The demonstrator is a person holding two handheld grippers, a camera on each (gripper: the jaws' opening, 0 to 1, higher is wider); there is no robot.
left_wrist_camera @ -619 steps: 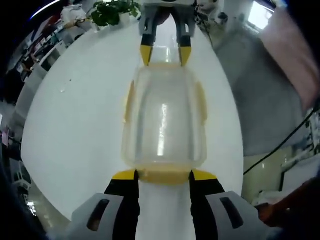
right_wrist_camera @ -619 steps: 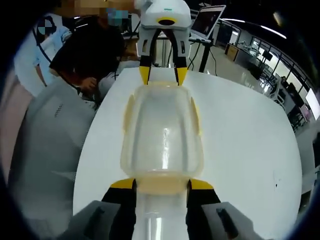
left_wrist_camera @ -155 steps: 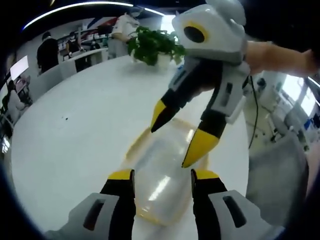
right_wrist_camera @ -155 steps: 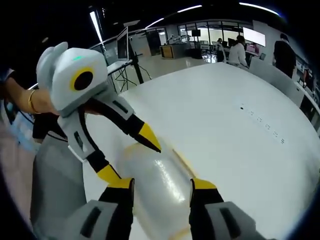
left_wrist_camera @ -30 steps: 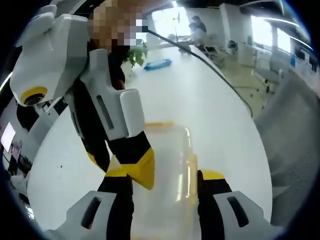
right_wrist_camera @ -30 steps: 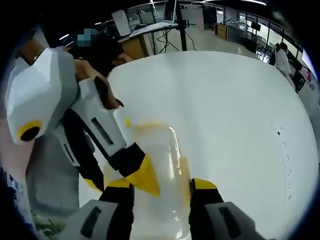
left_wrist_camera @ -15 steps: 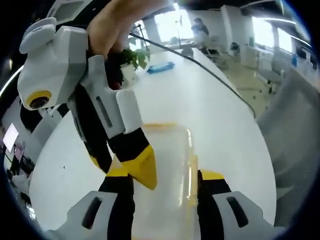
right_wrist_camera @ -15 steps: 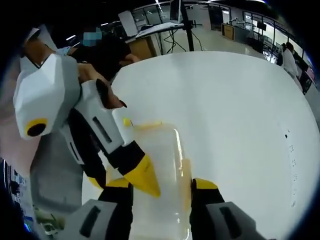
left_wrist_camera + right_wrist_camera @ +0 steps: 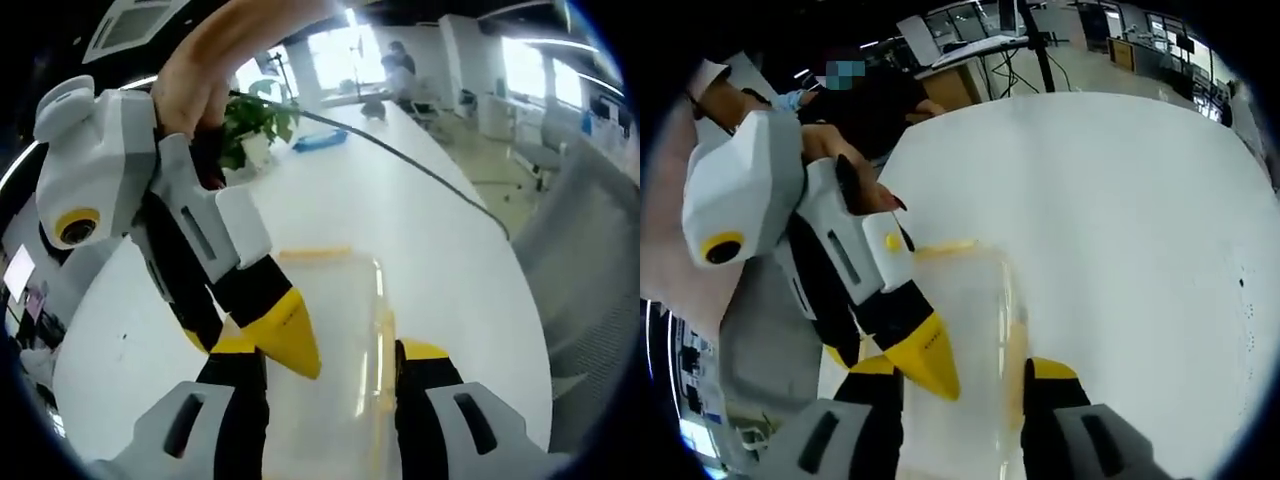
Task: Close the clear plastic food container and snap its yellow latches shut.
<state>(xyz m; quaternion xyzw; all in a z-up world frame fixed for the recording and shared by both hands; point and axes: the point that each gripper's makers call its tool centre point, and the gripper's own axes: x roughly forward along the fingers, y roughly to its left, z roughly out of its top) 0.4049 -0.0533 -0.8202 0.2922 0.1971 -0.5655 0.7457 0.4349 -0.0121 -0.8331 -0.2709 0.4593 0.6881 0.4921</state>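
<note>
The clear plastic container (image 9: 335,320) lies on the white table (image 9: 440,240), lid on, reaching away from me between my left gripper's (image 9: 327,350) open jaws. A yellow latch (image 9: 314,253) runs along its far end and another (image 9: 384,340) along its right side. The right gripper's yellow fingertip (image 9: 285,335) presses down on the lid's left edge, a hand (image 9: 205,70) holding that gripper. In the right gripper view the same container (image 9: 975,310) lies between my right gripper's (image 9: 962,367) open jaws, far latch (image 9: 940,247) visible, with the left gripper's yellow fingertip (image 9: 922,358) on its left edge.
A potted plant (image 9: 255,112), a blue object (image 9: 320,138) and a black cable (image 9: 420,165) lie further along the table. A grey chair (image 9: 590,250) stands at its right. In the right gripper view a person in dark clothes (image 9: 875,100) sits beyond the table edge.
Both views have tilted slightly. The other gripper's body has swung a little outward in each view, while its yellow tip stays on the container's left edge. The container has not moved.
</note>
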